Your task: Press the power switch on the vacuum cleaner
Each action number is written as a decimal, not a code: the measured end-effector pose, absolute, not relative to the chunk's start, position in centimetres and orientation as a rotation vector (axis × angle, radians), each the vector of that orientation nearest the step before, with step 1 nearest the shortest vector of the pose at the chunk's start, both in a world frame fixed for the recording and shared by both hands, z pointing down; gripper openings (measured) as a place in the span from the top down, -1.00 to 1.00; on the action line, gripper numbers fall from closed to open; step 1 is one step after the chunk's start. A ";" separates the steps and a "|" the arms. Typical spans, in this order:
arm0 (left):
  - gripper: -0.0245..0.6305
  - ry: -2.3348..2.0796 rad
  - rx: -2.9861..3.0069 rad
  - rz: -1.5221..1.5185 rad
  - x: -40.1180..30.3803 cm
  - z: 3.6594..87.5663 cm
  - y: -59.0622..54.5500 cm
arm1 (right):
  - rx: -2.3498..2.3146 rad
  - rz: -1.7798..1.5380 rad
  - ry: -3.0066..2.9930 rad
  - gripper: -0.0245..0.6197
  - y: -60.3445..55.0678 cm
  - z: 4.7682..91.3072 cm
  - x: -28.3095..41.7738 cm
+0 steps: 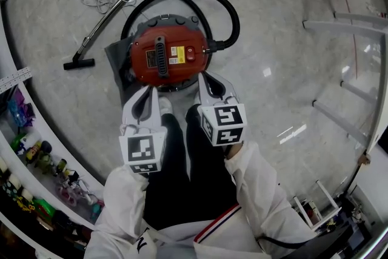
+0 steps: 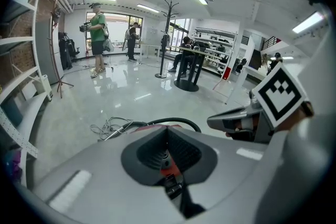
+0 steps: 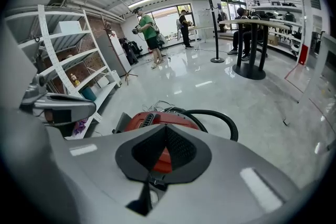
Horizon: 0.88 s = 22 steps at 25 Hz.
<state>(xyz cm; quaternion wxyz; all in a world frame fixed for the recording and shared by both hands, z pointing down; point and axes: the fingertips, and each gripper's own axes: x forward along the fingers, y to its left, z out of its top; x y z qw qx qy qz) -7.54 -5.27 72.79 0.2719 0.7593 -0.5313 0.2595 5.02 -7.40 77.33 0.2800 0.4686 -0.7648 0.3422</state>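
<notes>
Glossy floor (image 1: 285,39); round red vacuum cleaner (image 1: 167,56)

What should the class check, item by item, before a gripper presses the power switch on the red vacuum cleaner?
1. Red drum-shaped vacuum cleaner upright on the floor: ok.
2. Switch identified: small round red button beside the yellow label seems likely: cannot tell.
3. Right gripper jaws together, empty: ok.
4. Left gripper jaws together, empty: ok.
5. Black curved hose clear of the button: ok.
6. Gripper over the button: not ok, both at the cleaner's near edge.
</notes>
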 end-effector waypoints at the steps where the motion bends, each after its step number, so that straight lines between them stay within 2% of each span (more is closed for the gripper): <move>1: 0.93 -1.433 2.042 0.698 -7.7 72.8 -5.3 | 1.253 0.920 -2.043 0.92 -7.5 78.0 5.0; 22: 0.93 -1.473 1.968 0.675 -8.4 73.2 -4.6 | 1.156 0.916 -1.898 0.92 -9.3 88.3 5.3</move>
